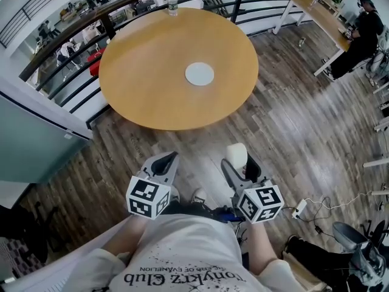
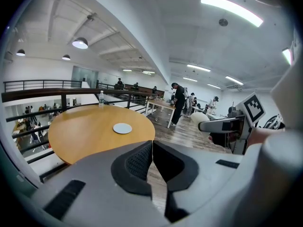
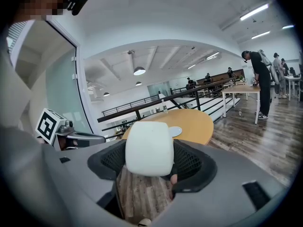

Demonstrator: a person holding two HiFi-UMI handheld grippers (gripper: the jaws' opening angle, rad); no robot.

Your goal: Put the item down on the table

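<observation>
A white rounded block sits clamped between the jaws of my right gripper; in the head view the white block pokes out ahead of the right gripper, held over the wood floor short of the table. The round wooden table lies ahead, with a white disc near its middle. My left gripper hangs beside the right one, its jaws shut with nothing between them; its dark pads meet in the left gripper view.
A water bottle stands at the table's far edge by the black railing. A person stands at a long desk to the far right. Cables and a power strip lie on the floor at right.
</observation>
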